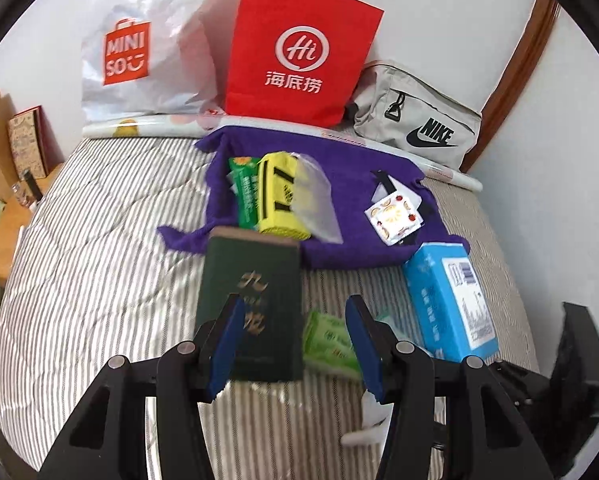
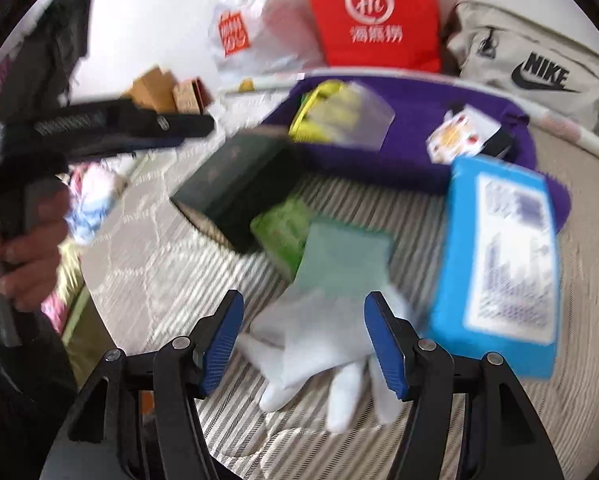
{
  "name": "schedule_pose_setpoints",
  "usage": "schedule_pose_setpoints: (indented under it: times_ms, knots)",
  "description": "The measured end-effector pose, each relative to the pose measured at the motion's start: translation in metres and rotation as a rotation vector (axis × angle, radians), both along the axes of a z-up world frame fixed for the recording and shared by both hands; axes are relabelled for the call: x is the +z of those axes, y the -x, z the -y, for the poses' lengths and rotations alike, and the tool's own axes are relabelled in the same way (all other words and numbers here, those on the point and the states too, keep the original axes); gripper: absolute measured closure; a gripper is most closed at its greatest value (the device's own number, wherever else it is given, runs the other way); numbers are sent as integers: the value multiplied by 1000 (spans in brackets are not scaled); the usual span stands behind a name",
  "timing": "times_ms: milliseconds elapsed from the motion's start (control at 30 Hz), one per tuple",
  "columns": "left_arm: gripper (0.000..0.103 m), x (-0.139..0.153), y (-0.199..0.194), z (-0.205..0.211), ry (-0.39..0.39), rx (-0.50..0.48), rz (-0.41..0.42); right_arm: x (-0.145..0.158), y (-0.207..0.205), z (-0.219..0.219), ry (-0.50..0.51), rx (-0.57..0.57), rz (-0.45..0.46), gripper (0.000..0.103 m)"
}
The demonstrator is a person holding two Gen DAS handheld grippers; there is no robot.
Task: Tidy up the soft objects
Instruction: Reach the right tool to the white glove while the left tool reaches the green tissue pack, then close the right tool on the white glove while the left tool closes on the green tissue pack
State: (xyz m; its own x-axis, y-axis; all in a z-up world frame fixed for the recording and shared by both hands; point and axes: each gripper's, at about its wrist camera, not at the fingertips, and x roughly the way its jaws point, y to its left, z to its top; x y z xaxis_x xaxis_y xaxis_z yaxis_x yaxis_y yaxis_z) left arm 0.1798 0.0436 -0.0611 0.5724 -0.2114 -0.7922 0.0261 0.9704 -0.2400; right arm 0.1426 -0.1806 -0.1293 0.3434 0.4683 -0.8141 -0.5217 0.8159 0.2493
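Note:
My left gripper point(image 1: 293, 300) hangs open over the striped bed. Its left finger overlaps a dark green box point(image 1: 255, 280) with gold characters and does not grip it. A light green tissue packet point(image 1: 327, 344) lies between the fingers, lower down. Beyond lies a purple cloth point(image 1: 339, 184) bearing a yellow pack in a clear bag point(image 1: 283, 200), a green packet point(image 1: 245, 192) and a patterned square packet point(image 1: 395, 216). In the blurred right wrist view, my right gripper point(image 2: 304, 296) stands open above a white glove point(image 2: 319, 340) with a green cuff, its pads not pressing on it. A blue box point(image 2: 499, 260) lies to its right.
Against the wall stand a red paper bag point(image 1: 299, 52), a white MINISO bag point(image 1: 139, 48) and a grey Nike bag point(image 1: 415, 120). A rolled sheet point(image 1: 139, 128) runs along the bed's far edge. Cardboard boxes point(image 1: 23, 140) sit at the left. A person's hand point(image 2: 27, 248) holds the other gripper's handle.

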Motion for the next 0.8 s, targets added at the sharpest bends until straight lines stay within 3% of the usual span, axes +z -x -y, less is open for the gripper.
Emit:
schedule_pose_setpoints:
  times_ms: [133,300,400,467,500,567,633,800]
  knots:
    - [53,-7,17,-8,4,-2,5,-22,9,-11,41,-15,-33,41]
    - [53,-15,30,-11,-10,-18,12,-39,9,-18,88,-89,-1,41]
    - [53,-17,37,-9,-2,-37,24,-42,10,-18,68,-101,28,42]
    - [53,-20,40,-3,-8,-69,23,-44,13,-18,75,-98,45,58]
    - [53,-21,42,0,-14,-80,23,-44,13,-17,82,-99,48,71]
    - [53,-24,47,9,-29,-121,25,-42,17,-13,83,-92,46,77]
    - [53,-27,51,19,-32,-155,21,-40,23,-10,76,-73,44,91]
    - [53,-30,57,44,-61,-212,39,-32,48,4,61,-43,48,94]
